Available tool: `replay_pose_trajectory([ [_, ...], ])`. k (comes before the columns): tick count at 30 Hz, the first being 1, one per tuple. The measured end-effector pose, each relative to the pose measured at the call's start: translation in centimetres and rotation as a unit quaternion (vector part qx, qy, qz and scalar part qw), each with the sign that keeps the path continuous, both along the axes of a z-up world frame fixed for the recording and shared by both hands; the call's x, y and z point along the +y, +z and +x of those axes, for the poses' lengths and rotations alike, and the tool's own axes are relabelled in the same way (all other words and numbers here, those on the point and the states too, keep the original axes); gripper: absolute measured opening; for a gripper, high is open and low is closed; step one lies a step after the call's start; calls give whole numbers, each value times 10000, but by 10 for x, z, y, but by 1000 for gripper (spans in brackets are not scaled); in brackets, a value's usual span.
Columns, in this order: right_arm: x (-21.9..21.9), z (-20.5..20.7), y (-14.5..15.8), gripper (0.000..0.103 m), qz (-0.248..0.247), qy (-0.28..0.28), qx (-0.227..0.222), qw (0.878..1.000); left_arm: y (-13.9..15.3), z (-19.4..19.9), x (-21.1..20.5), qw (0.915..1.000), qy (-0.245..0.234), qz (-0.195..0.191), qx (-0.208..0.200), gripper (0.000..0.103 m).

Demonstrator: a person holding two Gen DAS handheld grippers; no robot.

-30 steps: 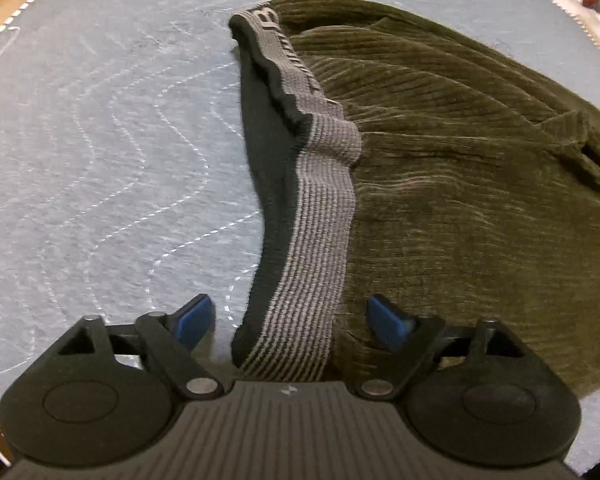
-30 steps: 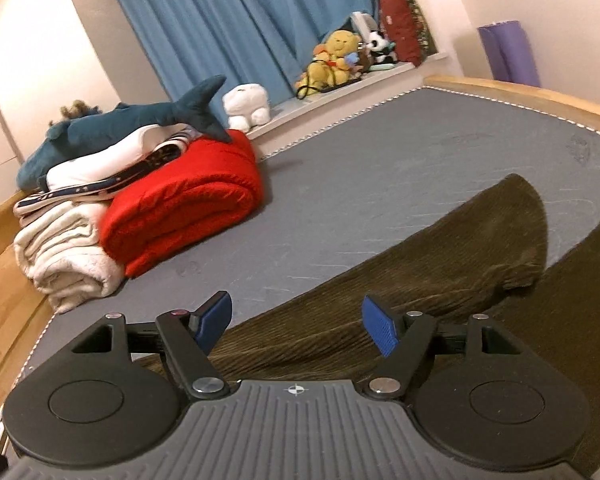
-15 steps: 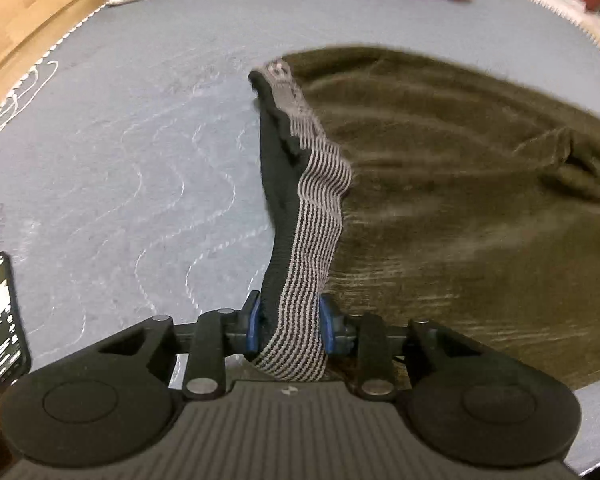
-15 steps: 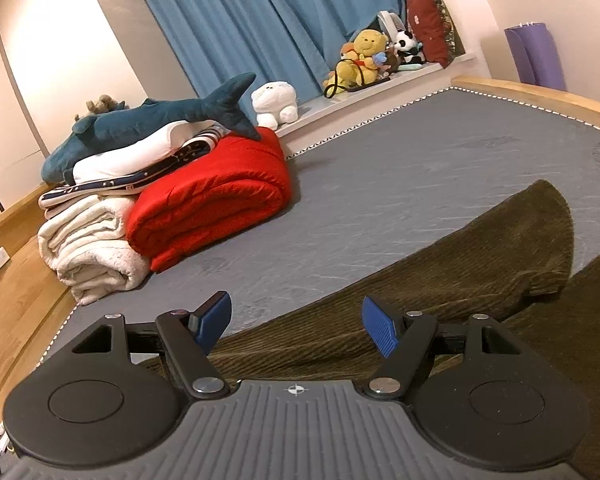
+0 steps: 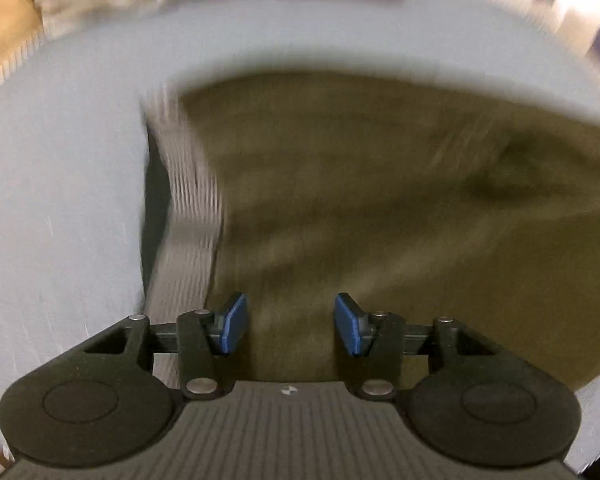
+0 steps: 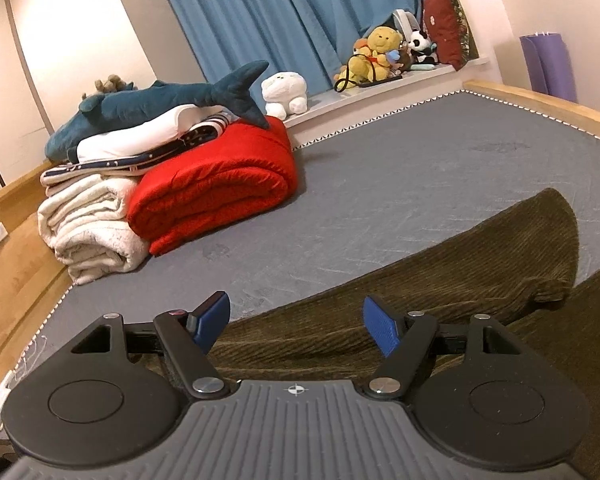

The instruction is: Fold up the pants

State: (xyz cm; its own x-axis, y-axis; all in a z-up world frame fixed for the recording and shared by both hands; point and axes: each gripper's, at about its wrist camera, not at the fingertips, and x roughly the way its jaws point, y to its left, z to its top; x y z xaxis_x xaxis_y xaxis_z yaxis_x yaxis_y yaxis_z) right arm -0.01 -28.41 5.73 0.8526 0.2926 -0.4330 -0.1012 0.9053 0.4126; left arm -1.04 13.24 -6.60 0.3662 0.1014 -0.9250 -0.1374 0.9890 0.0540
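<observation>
Olive corduroy pants [image 5: 380, 200] lie spread on the grey mattress [image 5: 60, 160]; the left wrist view is motion-blurred. Their grey striped waistband [image 5: 192, 200] runs along the pants' left edge and now passes outside the left finger. My left gripper [image 5: 290, 320] points steeply down over the olive cloth. Its jaws are opening and the pads press on nothing. In the right wrist view one pant leg [image 6: 440, 280] stretches away to the right. My right gripper [image 6: 296, 320] hovers open, low over that leg, with nothing gripped.
At the mattress's far left sit a rolled red blanket [image 6: 216, 184], a white towel roll [image 6: 88, 224] and a blue shark plush [image 6: 160, 100] on folded linens. Stuffed toys [image 6: 376, 56] line the window sill. A wooden bed frame [image 6: 16, 264] borders the mattress.
My left gripper closed on the striped waistband half a second ago, then let it go and slid right; the band now lies left of its jaws. The right gripper stayed open and nearly still.
</observation>
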Motion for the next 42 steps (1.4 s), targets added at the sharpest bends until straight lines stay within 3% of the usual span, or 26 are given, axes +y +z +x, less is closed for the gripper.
replay_pose_trajectory([
  [1, 0, 1, -1, 76, -6, 1, 15, 10000, -13, 3, 1, 9996, 15, -31, 267, 57],
  [2, -1, 1, -1, 76, -9, -2, 29, 10000, -11, 6, 2, 9998, 49, -61, 184, 56],
  [4, -3, 2, -1, 77, 7, -6, 44, 10000, 8, 11, 5, 9993, 188, -213, -259, 55],
  [7, -5, 2, 1, 79, 60, 7, 40, 10000, 34, 13, -7, 9955, 189, 19, -933, 56],
  [13, -1, 4, -2, 81, 18, 111, 62, 9999, 47, 25, -36, 9904, -14, 52, -1378, 58],
  [15, 0, 6, -4, 81, -1, 164, 115, 9998, 48, 27, -47, 9864, -120, 191, -1630, 72],
  [17, 2, 7, -6, 81, -3, 226, 145, 9996, 48, 29, -55, 9828, -185, 309, -1812, 78],
  [24, 8, 8, -5, 83, -17, 432, 146, 9990, 39, 41, -64, 9771, -186, 716, -1995, 78],
  [28, 10, 9, -6, 83, -20, 518, 164, 9985, 39, 45, -61, 9770, -237, 511, -2057, 78],
  [31, 10, 10, -7, 84, -38, 579, 175, 9982, 44, 46, -59, 9769, -271, 319, -2094, 74],
  [36, 11, 13, -8, 84, -62, 595, 208, 9980, 49, 45, -56, 9761, -268, 150, -2151, 50],
  [42, 10, 12, -9, 84, -55, 597, 201, 9980, 49, 43, -53, 9767, -314, 13, -2125, 47],
])
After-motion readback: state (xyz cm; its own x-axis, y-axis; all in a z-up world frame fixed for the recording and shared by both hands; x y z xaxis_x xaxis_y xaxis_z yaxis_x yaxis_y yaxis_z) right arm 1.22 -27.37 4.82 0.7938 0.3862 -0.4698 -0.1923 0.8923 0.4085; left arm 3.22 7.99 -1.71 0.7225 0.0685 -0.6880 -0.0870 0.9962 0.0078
